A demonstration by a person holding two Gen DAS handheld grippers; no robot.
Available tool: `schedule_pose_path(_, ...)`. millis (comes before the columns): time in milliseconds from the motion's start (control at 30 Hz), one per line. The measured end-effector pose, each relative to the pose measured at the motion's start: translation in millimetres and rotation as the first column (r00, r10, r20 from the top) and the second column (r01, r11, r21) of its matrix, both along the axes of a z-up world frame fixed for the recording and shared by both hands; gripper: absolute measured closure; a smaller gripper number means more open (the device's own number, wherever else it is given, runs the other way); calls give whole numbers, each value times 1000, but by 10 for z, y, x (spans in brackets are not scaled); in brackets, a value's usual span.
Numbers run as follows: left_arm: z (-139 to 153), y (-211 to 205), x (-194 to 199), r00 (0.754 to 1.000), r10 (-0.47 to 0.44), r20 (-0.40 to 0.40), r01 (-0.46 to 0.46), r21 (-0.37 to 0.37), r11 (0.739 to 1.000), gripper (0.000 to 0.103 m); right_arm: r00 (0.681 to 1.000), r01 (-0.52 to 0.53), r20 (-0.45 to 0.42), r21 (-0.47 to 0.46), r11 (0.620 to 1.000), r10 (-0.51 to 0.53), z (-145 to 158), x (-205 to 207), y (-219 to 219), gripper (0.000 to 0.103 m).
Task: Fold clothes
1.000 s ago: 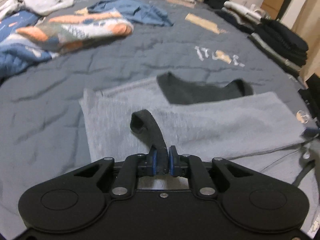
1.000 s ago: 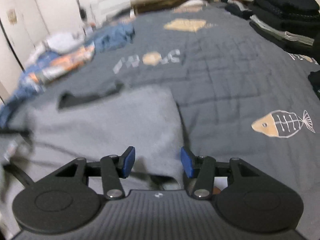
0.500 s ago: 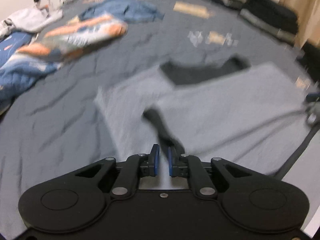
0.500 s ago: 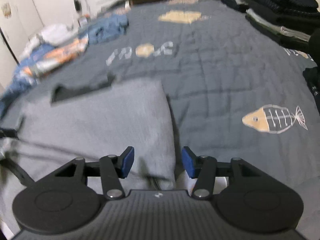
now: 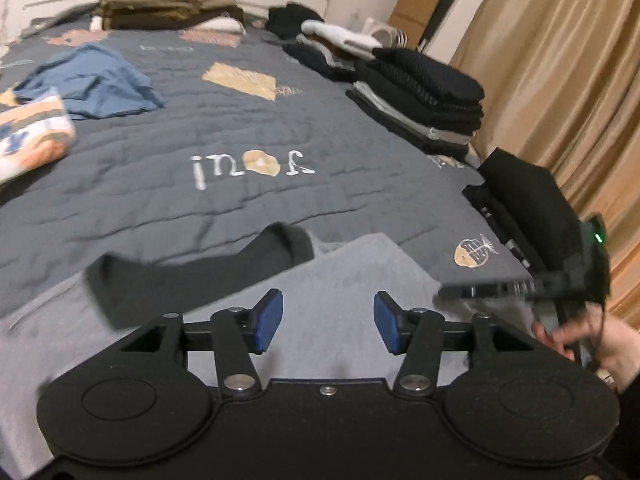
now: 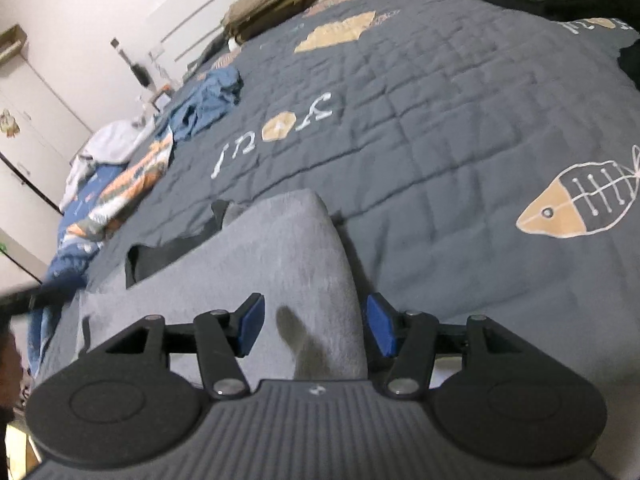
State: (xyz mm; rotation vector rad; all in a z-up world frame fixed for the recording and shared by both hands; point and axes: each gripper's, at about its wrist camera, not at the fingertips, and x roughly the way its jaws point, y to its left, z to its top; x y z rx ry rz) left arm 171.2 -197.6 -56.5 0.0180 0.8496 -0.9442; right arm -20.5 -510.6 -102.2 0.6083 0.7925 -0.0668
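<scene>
A grey garment (image 5: pixel 340 280) with a black collar band (image 5: pixel 192 280) lies folded on the dark quilt. My left gripper (image 5: pixel 328 322) hovers open over its grey cloth, nothing between the blue pads (image 5: pixel 269 315). In the right wrist view the same grey garment (image 6: pixel 280 264) runs under my right gripper (image 6: pixel 316 328), which stands open above its right-hand folded edge. The black band (image 6: pixel 168 252) shows at the garment's far left there. The other gripper's body (image 5: pixel 568 280) and a hand (image 5: pixel 588 336) appear at the right of the left wrist view.
The quilt (image 5: pixel 280 120) carries fish and letter prints. Folded dark clothes (image 5: pixel 424 92) are stacked along the right side, with a black garment (image 5: pixel 528 208) nearer. Blue cloth (image 5: pixel 92 80) and a patterned orange item (image 5: pixel 28 132) lie at the left. Curtains (image 5: pixel 560 80) hang beyond the bed.
My left gripper has let go of the black strap and opened wide, swinging to the right. The right gripper stayed open and moved closer over the garment's right edge.
</scene>
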Motion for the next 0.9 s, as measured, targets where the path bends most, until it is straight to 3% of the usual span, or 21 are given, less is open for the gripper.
schedule_pose_path(233,-350,-723,482,998,8,-61,-3,88,996,55,1000,-6,-5,3,1000,6,-58,44,-49,47)
schedule_pose_path(400,-648,-981,720,991,45,-127,-28,132,991,55,1000,5,-3,29,1000,-5,-103,70,-124,47)
schedule_pose_path(433,-681,-1001,748,990,49,-132,-31,130,991,61,1000,8,-3,31,999,-8,-114,75,-130,47)
schedule_pose_path(467,-714,-1022,776,989,53,-138,-35,129,991,80,1000,10,4,28,1000,-10,-120,73,-121,47)
schedule_pose_path(533,-779,-1063,831,987,60,-149,-42,125,991,88,1000,14,18,22,1000,-15,-130,70,-102,48)
schedule_pose_path(600,-735,-1085,845,992,54,-111,-45,86,995,97,999,14,29,13,1000,-15,-129,81,-67,62)
schedule_pose_path(633,-702,-1094,847,995,51,-86,-45,62,997,97,999,18,36,18,1000,-18,-117,84,-56,81)
schedule_pose_path(667,-661,-1111,848,997,44,-63,-42,39,998,98,999,21,44,23,1000,-22,-105,86,-45,86)
schedule_pose_path(767,-566,-1178,839,999,32,11,-32,30,999,98,995,42,89,-11,999,-41,-20,67,-4,92)
schedule_pose_path(867,-595,-1246,897,999,34,16,-35,88,996,97,999,16,53,-92,996,-11,-31,103,76,93)
schedule_pose_path(900,-644,-1275,933,999,38,-18,-35,141,989,97,999,7,40,-118,993,-2,-35,115,103,92)
